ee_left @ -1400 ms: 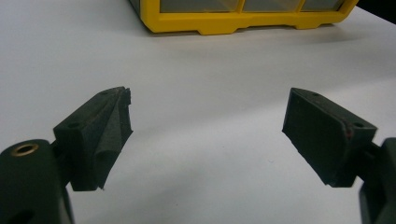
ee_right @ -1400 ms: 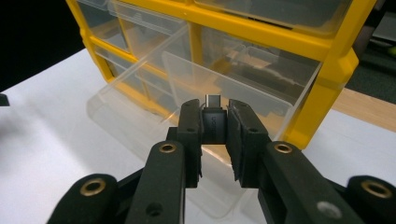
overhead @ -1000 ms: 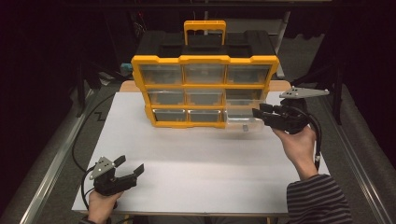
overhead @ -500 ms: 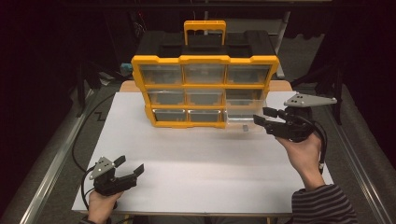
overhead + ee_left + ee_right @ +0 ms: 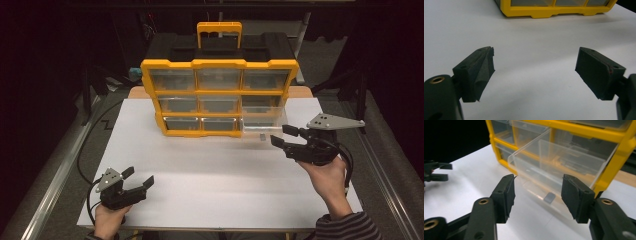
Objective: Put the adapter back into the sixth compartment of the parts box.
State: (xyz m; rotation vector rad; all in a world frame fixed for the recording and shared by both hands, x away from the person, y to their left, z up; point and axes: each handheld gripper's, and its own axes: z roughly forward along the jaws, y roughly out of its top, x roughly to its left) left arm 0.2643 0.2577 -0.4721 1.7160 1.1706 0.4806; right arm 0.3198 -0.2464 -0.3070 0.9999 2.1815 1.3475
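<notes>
1. Cabinet: a yellow organizer (image 5: 219,97) with three rows of clear drawers stands at the far middle of the white table (image 5: 210,175), a yellow carry handle (image 5: 218,31) on top.
2. Bottom-right drawer (image 5: 261,128) is pulled out toward the person's right; it juts from the frame as a clear tray. In the right gripper view the drawer (image 5: 556,167) shows its open front wall and a small grey piece (image 5: 549,197) lying on its floor.
3. Nothing stands between the drawer and the right gripper (image 5: 286,137); the table in front is bare white.
4. Right gripper, in the right gripper view (image 5: 537,195): jaws have just been opening and stand apart, released, with the drawer's front just ahead of them and no pad pressing on it.
5. Right hand (image 5: 327,172) comes in from the bottom right, striped sleeve (image 5: 345,227) at the wrist, gripper held level and pointing left at the drawer.
6. Left gripper (image 5: 137,181) rests low at the near left edge of the table, well apart from the cabinet; jaws wide, nothing between them, bare table beyond (image 5: 535,65).
7. Left hand (image 5: 110,215) grips the body from below; a cable (image 5: 90,150) trails off the table's left.
</notes>
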